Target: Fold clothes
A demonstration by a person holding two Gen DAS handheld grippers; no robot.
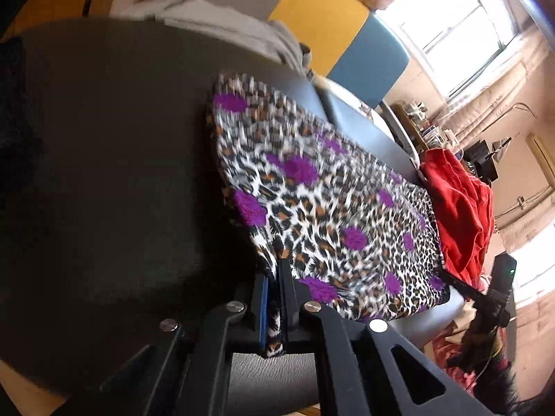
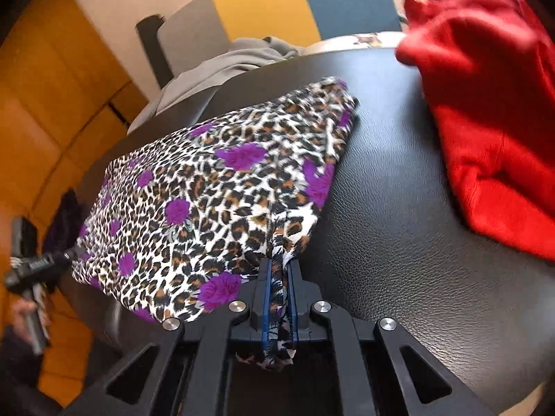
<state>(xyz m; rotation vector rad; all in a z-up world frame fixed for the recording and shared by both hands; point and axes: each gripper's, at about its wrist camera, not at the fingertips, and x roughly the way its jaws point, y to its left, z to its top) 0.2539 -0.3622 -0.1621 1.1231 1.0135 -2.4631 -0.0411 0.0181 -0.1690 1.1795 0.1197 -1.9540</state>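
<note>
A leopard-print cloth with purple flowers (image 1: 329,208) lies folded on a black leather surface (image 1: 104,156); it also shows in the right wrist view (image 2: 208,201). My left gripper (image 1: 275,270) is shut on one near corner of the cloth. My right gripper (image 2: 277,267) is shut on the other near corner, with fabric bunched between its fingers. The right gripper shows in the left wrist view (image 1: 451,279) at the cloth's far edge. The left gripper shows in the right wrist view (image 2: 69,254) at the cloth's left edge.
A red garment (image 2: 485,121) lies crumpled on the black surface (image 2: 399,225) right of the cloth; it also shows in the left wrist view (image 1: 458,208). Grey clothing (image 2: 225,66) lies at the far edge. Yellow and blue panels (image 1: 322,20) stand behind.
</note>
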